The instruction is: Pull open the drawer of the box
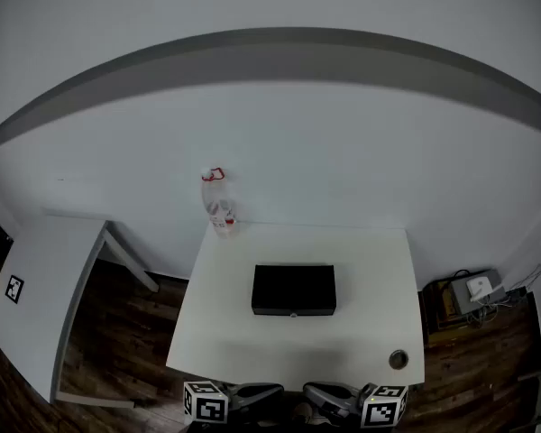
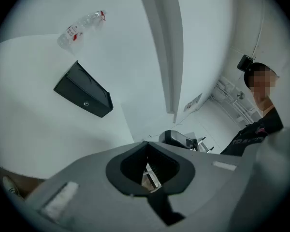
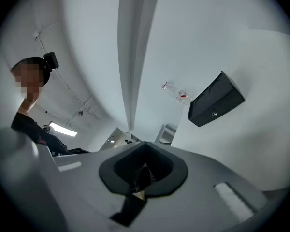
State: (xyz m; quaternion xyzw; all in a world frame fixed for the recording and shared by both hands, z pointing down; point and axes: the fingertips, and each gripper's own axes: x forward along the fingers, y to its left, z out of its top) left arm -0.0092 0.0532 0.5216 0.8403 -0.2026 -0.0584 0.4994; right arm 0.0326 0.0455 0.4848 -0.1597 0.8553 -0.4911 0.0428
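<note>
Head view: black box (image 1: 294,289) centre frame, mid white table (image 1: 370,269); drawer flush, small knob (image 1: 293,315) on near face. I judge box light, rigid, apt to slide: pinch knob, brace top. Left gripper (image 1: 257,393), right gripper (image 1: 329,397) at bottom edge, jaws pressed together, nothing between, well apart from box.

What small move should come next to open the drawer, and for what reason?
Probably move the right gripper forward over the table toward the small knob on the front of the black box, opening its jaws on the way. It sits at the near edge, apart from the box, jaws together and empty; the drawer looks shut.
</note>
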